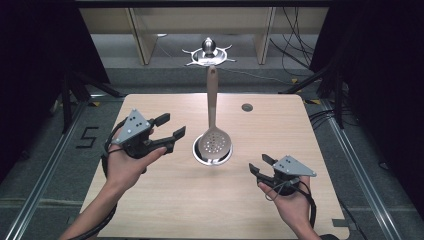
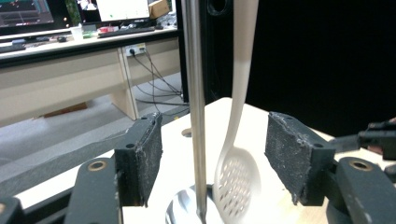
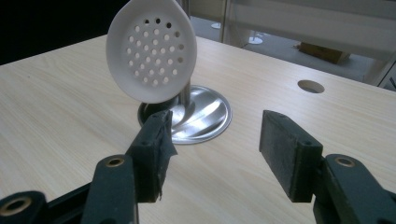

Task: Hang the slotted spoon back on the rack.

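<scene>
Evidently hung already, the slotted spoon [image 1: 213, 142] dangles on its stand [image 1: 212, 156]; both tools, left tool [image 1: 168, 127] at nine o'clock and right tool [image 1: 259, 165] at four, gape empty; next, withdraw.

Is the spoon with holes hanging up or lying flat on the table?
Hanging. The spoon hangs from the metal stand, bowl just above the round base.

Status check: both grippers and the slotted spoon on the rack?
Left gripper open, empty. Right gripper open, empty. Beige perforated spoon hangs on steel pole stand. Nothing in the way.
</scene>
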A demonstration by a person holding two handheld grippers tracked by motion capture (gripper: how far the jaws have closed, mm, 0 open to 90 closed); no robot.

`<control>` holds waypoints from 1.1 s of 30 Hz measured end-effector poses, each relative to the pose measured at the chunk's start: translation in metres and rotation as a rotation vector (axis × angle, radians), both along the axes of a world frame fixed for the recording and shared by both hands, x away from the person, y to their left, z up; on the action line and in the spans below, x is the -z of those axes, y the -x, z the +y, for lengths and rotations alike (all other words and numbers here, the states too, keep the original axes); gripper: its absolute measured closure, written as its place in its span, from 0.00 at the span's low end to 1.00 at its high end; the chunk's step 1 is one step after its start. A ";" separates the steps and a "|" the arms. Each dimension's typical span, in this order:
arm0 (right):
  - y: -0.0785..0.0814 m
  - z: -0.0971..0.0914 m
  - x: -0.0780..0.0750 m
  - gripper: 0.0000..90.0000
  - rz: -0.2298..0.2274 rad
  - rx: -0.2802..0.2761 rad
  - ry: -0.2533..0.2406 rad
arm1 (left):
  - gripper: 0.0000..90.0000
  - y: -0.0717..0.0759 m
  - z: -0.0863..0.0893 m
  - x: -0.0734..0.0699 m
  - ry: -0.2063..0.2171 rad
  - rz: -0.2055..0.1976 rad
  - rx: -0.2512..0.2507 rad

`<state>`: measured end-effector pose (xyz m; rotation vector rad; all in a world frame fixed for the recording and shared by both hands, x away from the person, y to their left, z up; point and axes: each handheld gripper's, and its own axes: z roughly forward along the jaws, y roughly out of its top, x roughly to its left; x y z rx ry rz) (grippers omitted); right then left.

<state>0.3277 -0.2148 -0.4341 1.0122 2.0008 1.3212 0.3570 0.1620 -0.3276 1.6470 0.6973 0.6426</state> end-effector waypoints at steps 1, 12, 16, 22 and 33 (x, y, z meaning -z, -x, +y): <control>0.001 0.001 0.000 0.49 0.017 -0.004 -0.007 | 0.40 0.001 0.002 0.003 0.000 0.004 -0.006; 0.001 0.001 0.001 0.49 0.033 0.004 -0.017 | 0.40 0.014 0.029 0.045 -0.021 0.062 -0.053; 0.002 0.002 0.002 0.49 0.042 0.011 -0.015 | 0.40 0.017 0.034 0.070 -0.014 0.093 -0.064; 0.002 0.002 0.002 0.49 0.054 0.006 -0.024 | 0.41 0.020 0.039 0.110 -0.057 0.151 -0.075; 0.000 -0.003 0.007 0.48 0.047 -0.028 -0.011 | 0.41 0.020 0.042 0.129 -0.100 0.184 -0.087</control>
